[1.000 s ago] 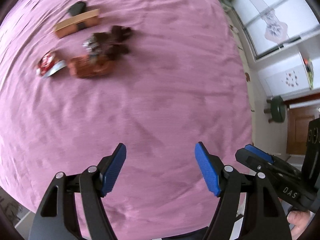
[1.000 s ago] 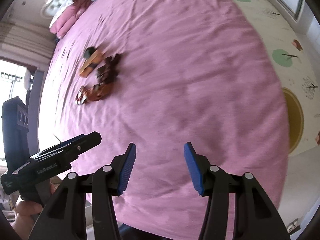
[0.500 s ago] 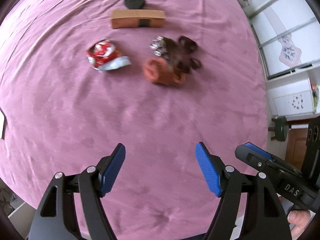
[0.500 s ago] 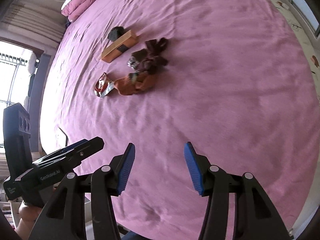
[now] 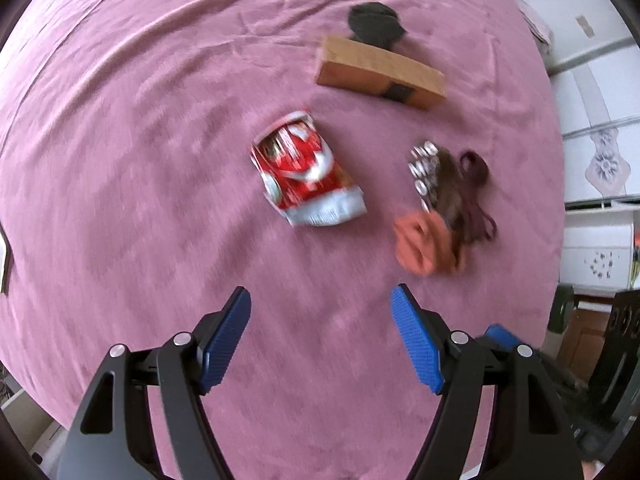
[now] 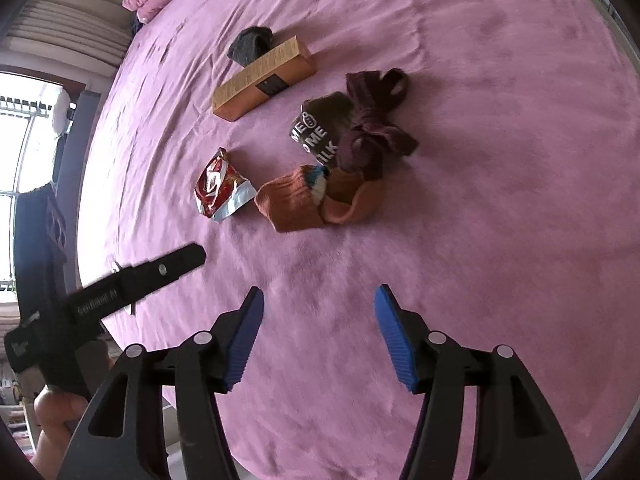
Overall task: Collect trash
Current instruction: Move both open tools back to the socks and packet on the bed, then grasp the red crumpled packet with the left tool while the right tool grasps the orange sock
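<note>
On the pink-purple bedspread [image 5: 140,184] the trash sits mixed in with laundry. The crumpled red-and-silver foil snack wrapper [image 5: 306,174] lies ahead of the left claw [image 5: 320,340], well apart from its blue pads, with bare cloth between. That claw is released, jaws spread, nothing between them. The right claw [image 6: 318,338] is also empty, and its jaws are opening; the folded orange knitted sock [image 6: 316,200] lies ahead of it, just beside the wrapper.

The main risk, as I judge it, is picking the wrong thing. The orange sock, the dark maroon socks [image 6: 374,132] and a dark printed wrapper with white lettering [image 6: 320,130] crowd together, touching or overlapping, so a claw closing there could take a sock along with the trash. The foil wrapper is thin and lies flat on soft cloth: pads coming straight down may pinch bedspread instead, or slide off the slick foil. The long tan cardboard box [image 5: 378,74] with a dark grey sock [image 5: 374,24] behind it looks too long to balance if taken at one end (a grip across the middle seems safer).

Room is generous: open bedspread on the near side and to the wrapper's left. The bed's edge runs under both claws.
</note>
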`<state>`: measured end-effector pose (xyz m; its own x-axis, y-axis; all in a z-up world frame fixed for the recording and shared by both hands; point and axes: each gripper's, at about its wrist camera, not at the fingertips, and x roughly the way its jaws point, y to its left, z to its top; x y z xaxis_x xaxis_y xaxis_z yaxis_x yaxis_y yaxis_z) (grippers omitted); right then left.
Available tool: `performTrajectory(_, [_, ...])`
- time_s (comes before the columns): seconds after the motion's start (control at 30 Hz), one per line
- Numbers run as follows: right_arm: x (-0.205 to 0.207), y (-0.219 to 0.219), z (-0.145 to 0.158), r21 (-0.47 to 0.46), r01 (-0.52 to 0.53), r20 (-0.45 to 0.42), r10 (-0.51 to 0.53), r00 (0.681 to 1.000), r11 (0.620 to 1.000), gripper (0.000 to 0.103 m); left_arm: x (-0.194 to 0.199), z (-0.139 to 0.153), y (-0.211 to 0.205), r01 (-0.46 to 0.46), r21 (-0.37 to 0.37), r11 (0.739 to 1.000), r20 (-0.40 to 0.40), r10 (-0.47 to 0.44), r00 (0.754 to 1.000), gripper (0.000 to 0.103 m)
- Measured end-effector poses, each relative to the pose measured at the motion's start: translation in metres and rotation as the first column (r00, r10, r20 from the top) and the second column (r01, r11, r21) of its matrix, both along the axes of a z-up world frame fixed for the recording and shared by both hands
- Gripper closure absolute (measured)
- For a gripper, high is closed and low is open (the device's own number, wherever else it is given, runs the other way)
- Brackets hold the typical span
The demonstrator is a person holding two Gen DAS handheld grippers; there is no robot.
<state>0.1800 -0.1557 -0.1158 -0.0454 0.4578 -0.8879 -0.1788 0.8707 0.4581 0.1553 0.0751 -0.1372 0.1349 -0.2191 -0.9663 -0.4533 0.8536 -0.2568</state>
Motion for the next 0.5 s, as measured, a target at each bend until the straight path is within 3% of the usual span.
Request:
performTrajectory(0.23, [0.023, 0.028, -0.019, -0.006, -0.032, -0.024, 0.032, 0.999, 0.999, 0.042, 0.035, -0.028, 0.029, -0.044, -0.001, 0.999, -0.041, 0.044, 0.998, 0.030])
performTrajectory(0.5, [0.043, 0.049, -0.032, -0.025, -0.046, -0.028, 0.046, 0.999, 0.999, 0.041, 0.065, -0.048, 0.035, -0.050, -0.020, 0.999, -0.074, 0.049, 0.996, 0.028])
